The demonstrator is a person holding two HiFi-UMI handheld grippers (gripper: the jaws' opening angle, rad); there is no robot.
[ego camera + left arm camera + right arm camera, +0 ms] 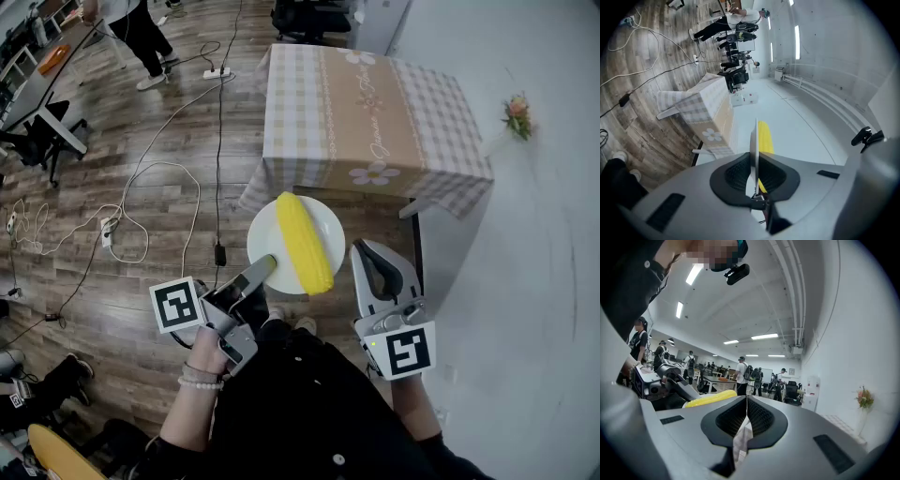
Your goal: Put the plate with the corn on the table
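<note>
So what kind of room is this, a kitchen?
More likely a big shared office or lab, I think. Cables and a power strip trail over the wooden floor, black office chairs stand by long desks, and people with backpacks stand around further back.

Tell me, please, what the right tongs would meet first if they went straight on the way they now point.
Nothing close that I can see: the shut right tongs point past the corn on their left into open room. The table ahead probably sits below their line, though depth is unclear.
</note>
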